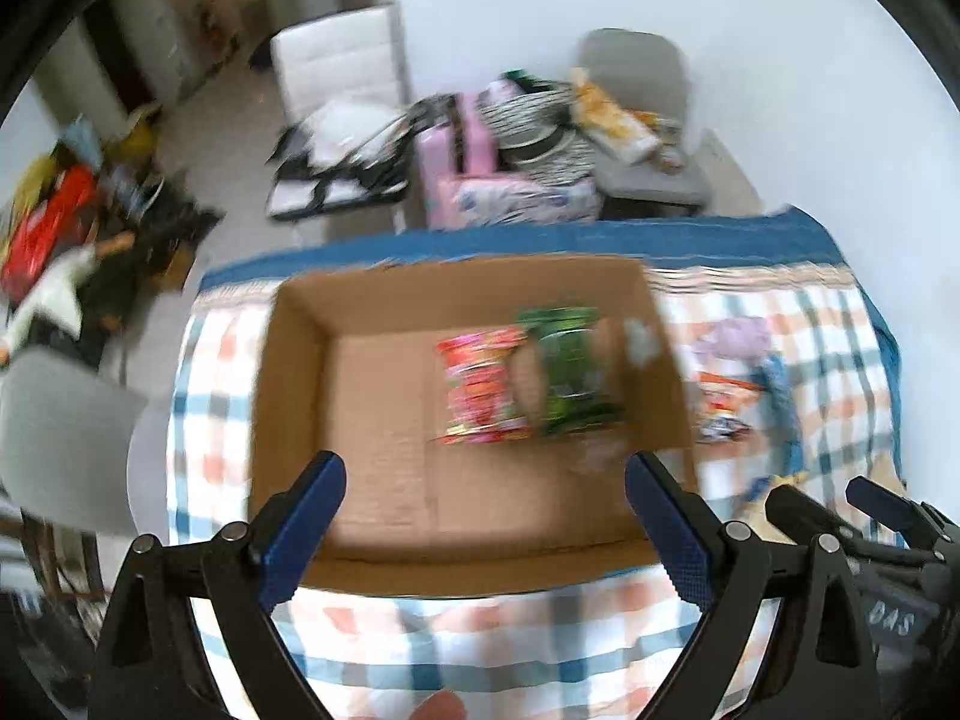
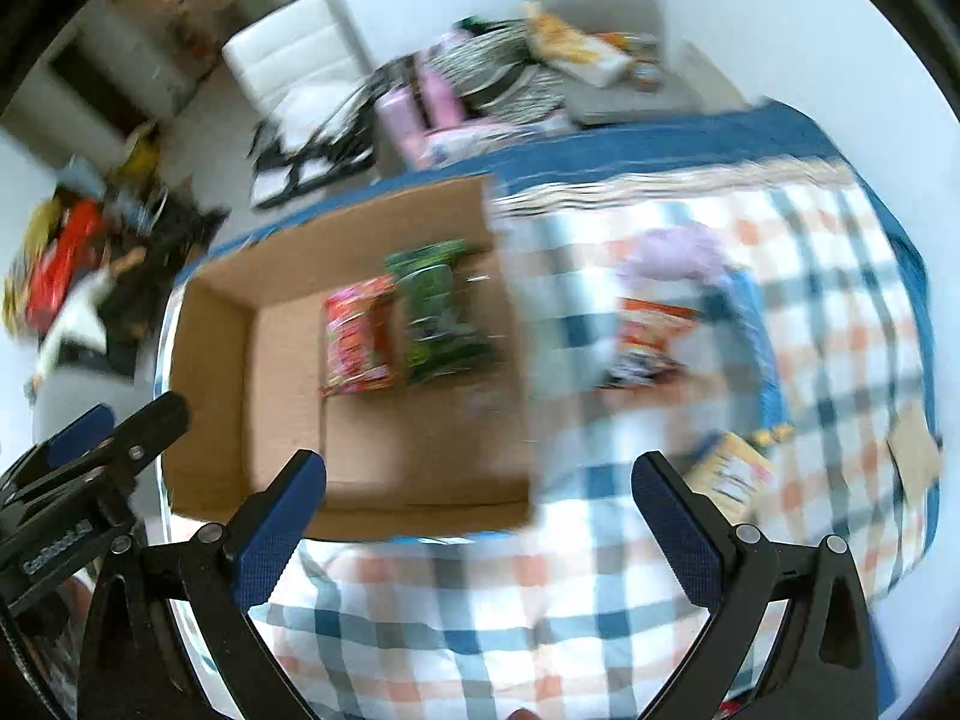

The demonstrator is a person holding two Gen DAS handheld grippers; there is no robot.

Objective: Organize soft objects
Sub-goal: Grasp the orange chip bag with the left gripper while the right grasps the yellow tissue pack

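A lived-in home, by the look of it: a bed (image 1: 810,324) under a checked cover, a white chair (image 1: 336,66) and a grey chair (image 1: 636,66) heaped with clothes (image 1: 540,120), clutter on the floor (image 1: 66,222), plain white walls.

Matt cardboard box (image 1: 288,372), glossy plastic snack packets (image 1: 480,384), checked cloth (image 1: 480,642)

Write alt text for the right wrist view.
An open cardboard box on a checked tablecloth holds a red snack packet and a green snack packet side by side. More packets lie on the cloth right of it. The right gripper hangs above, jaws wide and empty.
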